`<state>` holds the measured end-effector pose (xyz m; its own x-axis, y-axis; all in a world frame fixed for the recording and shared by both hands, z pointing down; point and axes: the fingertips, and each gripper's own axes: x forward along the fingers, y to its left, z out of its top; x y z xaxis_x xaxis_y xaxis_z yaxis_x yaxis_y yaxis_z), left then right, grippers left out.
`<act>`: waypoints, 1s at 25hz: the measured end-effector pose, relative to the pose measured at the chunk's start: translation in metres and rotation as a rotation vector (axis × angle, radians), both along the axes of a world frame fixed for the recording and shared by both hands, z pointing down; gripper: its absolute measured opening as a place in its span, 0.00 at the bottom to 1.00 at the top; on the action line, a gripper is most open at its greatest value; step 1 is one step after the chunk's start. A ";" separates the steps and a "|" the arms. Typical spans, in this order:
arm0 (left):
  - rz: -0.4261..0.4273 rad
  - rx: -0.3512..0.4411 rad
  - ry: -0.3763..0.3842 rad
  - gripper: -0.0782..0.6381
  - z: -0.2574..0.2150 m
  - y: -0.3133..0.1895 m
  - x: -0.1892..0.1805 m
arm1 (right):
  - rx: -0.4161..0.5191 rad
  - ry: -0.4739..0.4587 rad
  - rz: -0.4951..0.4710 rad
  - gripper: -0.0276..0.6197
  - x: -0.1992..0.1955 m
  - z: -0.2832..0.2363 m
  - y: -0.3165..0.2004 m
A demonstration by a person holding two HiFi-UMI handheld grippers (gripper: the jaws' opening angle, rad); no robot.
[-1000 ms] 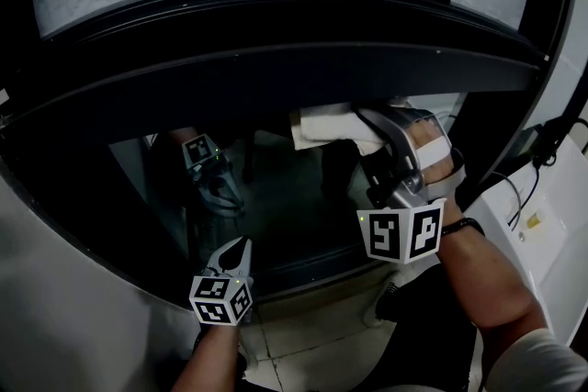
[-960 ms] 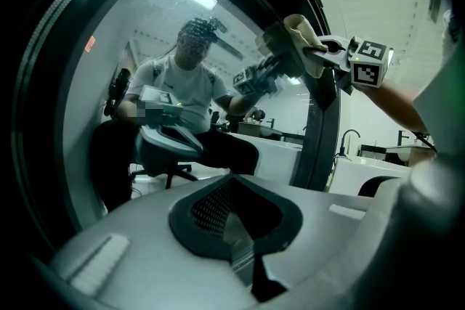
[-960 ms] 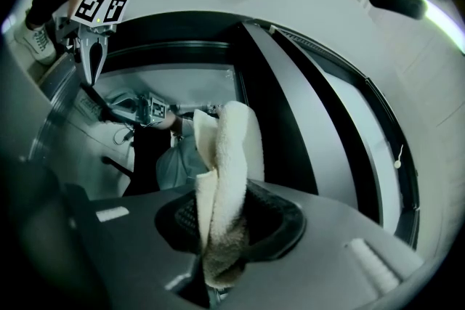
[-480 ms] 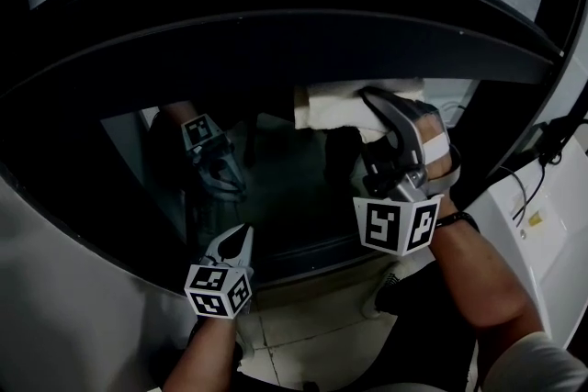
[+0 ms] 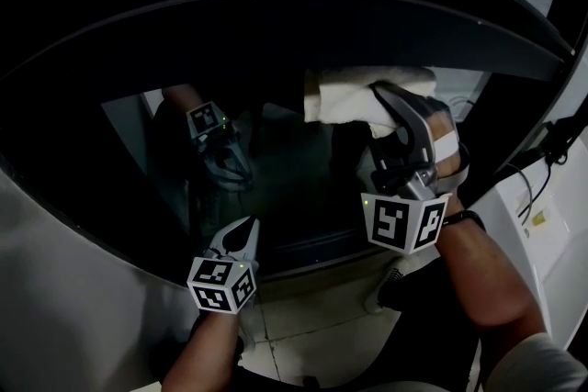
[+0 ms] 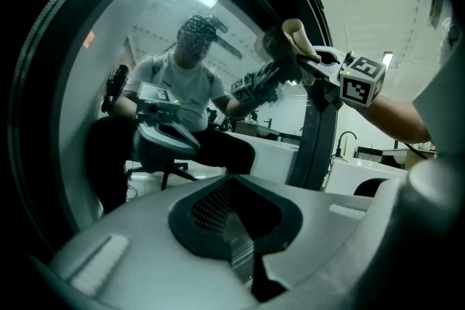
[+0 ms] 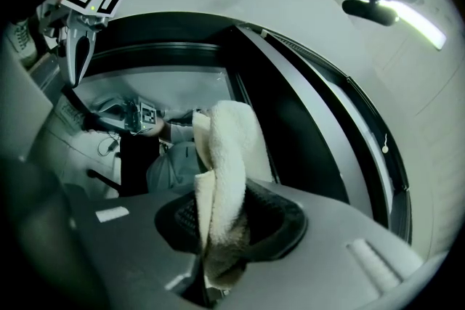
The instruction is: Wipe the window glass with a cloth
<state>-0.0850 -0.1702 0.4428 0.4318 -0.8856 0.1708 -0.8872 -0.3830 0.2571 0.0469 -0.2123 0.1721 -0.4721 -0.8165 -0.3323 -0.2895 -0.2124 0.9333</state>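
Clearly the wiping step is under way. The right gripper (image 5: 388, 106) is clamping a folded white cloth (image 5: 354, 95) and pressing it against the window glass (image 5: 285, 179), at the upper centre-right of the head view, just under the dark frame bar (image 5: 322, 32). In the right gripper view the cloth (image 7: 227, 163) is standing up out of the closed jaws, pinched at its lower end, with its free end leaning toward the pane.

The left gripper (image 5: 241, 234) is hanging at the lower left of the head view, near the bottom edge of the glass and well apart from the cloth. Its own view is showing the jaws drawn together with nothing between them.

Since the cloth is sitting at the top edge of the pane, the next move is probably calling for a sweep sideways or downward. That means holding steady pressure, so that the cloth and not the jaw tips is meeting the glass. The idle left gripper should be staying out of the path.
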 end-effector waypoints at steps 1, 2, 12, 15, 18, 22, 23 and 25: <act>0.000 0.000 0.000 0.13 0.000 0.000 0.000 | -0.003 0.000 0.000 0.17 0.000 0.001 0.000; 0.000 0.000 0.000 0.13 0.000 0.000 0.000 | -0.005 -0.001 0.000 0.17 0.000 0.001 0.000; -0.002 -0.002 0.002 0.13 -0.002 0.000 0.001 | -0.032 -0.005 0.003 0.17 0.001 0.013 -0.001; 0.002 -0.003 0.001 0.13 -0.001 0.000 0.002 | -0.037 -0.005 0.003 0.17 0.000 0.018 -0.001; 0.004 -0.004 0.001 0.13 0.000 0.000 0.001 | -0.040 -0.004 0.003 0.17 0.000 0.022 0.000; 0.002 -0.001 0.001 0.13 0.000 -0.001 0.000 | -0.046 -0.007 0.001 0.17 -0.002 0.028 0.000; 0.003 -0.002 0.001 0.13 0.001 -0.001 0.000 | -0.048 -0.007 0.001 0.17 -0.002 0.029 0.000; 0.005 -0.003 0.000 0.13 0.001 -0.001 0.000 | -0.051 -0.007 0.001 0.17 -0.002 0.033 0.000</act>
